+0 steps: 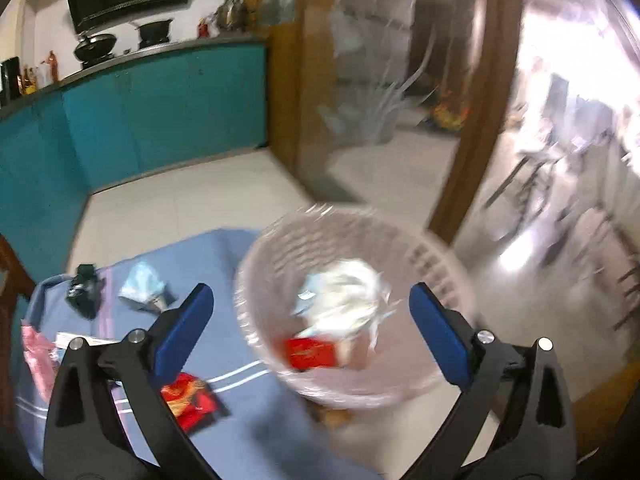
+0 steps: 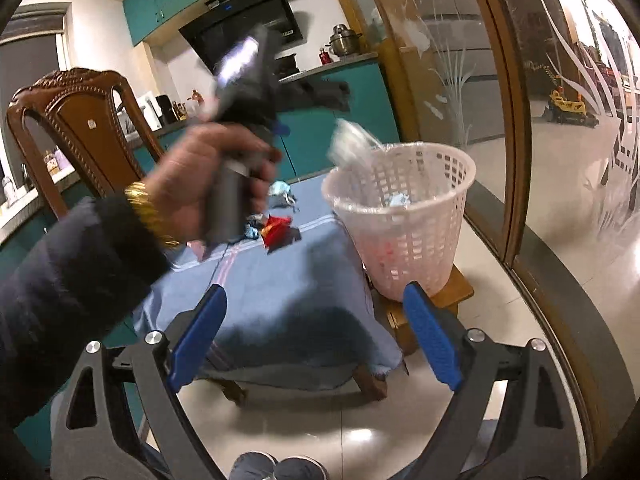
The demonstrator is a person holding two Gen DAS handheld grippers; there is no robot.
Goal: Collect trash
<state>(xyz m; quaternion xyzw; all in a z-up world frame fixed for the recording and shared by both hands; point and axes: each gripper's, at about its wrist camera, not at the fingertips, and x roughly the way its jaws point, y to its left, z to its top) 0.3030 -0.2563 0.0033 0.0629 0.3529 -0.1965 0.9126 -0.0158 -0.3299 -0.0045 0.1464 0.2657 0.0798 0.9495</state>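
A pale pink lattice trash basket (image 1: 432, 264) (image 2: 424, 216) stands on a low wooden stool beside a table with a blue cloth (image 1: 248, 256) (image 2: 288, 280). My left gripper (image 1: 312, 320) is open above the basket. A white crumpled wrapper (image 1: 344, 296) is blurred over the basket; in the right wrist view it (image 2: 352, 142) is in the air at the rim. A red packet (image 1: 310, 354) lies in the basket. On the cloth lie a red wrapper (image 1: 188, 400) (image 2: 276, 230), a light blue mask (image 1: 140, 286) (image 2: 282, 192) and a black crumpled item (image 1: 82, 288). My right gripper (image 2: 316, 332) is open and empty, back from the table.
A carved wooden chair (image 2: 80, 120) stands at the table's left. A pink bag (image 1: 36, 356) lies at the cloth's left edge. Teal cabinets (image 1: 160, 112) line the far wall. A glass sliding door with a wooden frame (image 2: 504, 120) runs along the right.
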